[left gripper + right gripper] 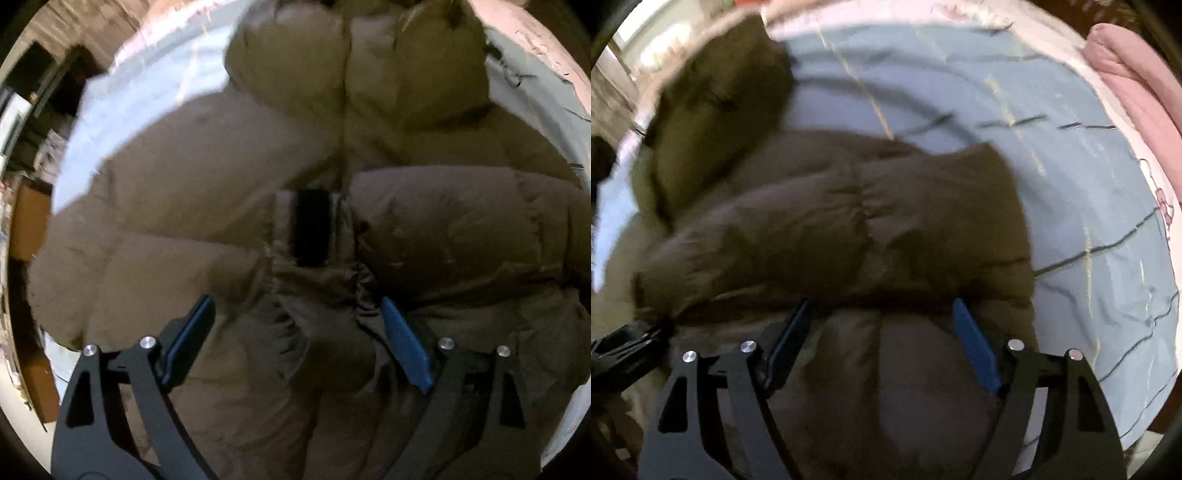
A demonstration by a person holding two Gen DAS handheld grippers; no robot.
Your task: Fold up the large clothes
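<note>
A large brown puffer jacket (pixel 207 206) lies on a light blue bedsheet (pixel 122 110). In the left wrist view its quilted panels fill the frame, with a black patch (pixel 312 227) near the middle seam. My left gripper (pixel 297 306) is open just above the jacket's gathered hem, holding nothing. In the right wrist view the jacket (pixel 849 221) lies folded over itself, with an olive part (pixel 713 107) at the upper left. My right gripper (pixel 881 308) is open over the jacket's near edge, holding nothing.
The blue sheet (pixel 1052 166) with thin dark lines stretches to the right of the jacket. A pink blanket (pixel 1137 85) lies at the far right edge of the bed. Dark furniture and boxes (pixel 33 184) stand off the bed's left side.
</note>
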